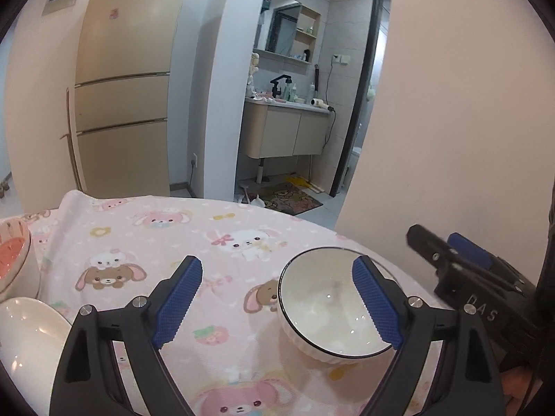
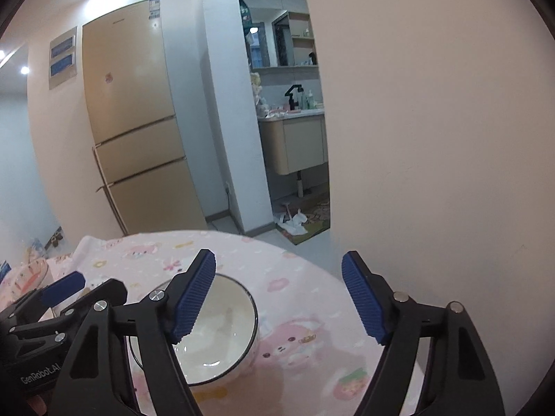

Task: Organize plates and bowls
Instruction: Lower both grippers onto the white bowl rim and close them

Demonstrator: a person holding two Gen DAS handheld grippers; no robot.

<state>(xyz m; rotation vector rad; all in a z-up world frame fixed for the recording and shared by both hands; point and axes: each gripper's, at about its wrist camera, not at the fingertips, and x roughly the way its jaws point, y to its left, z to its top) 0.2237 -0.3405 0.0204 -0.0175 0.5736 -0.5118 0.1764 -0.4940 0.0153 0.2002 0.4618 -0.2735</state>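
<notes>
left gripper (image 1: 277, 306): black frame, blue ribbed pads, silver screws | right gripper (image 2: 279, 300): same, white "DAS" lettering | "GenRobot.AI" marking at 8 o'clock, right wrist view

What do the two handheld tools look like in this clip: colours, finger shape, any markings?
Both tools, left and right, are matte black plastic frames with silver pivot screws and two angled fingers carrying ribbed blue pads. The left body reads "GenRobot.AI"; the right shows partial white letters "DAS".

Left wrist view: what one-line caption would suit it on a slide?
Open left hand-held gripper nears a dark-rimmed white bowl on a pink cartoon-animal tablecloth, right hand-held gripper alongside.
</notes>
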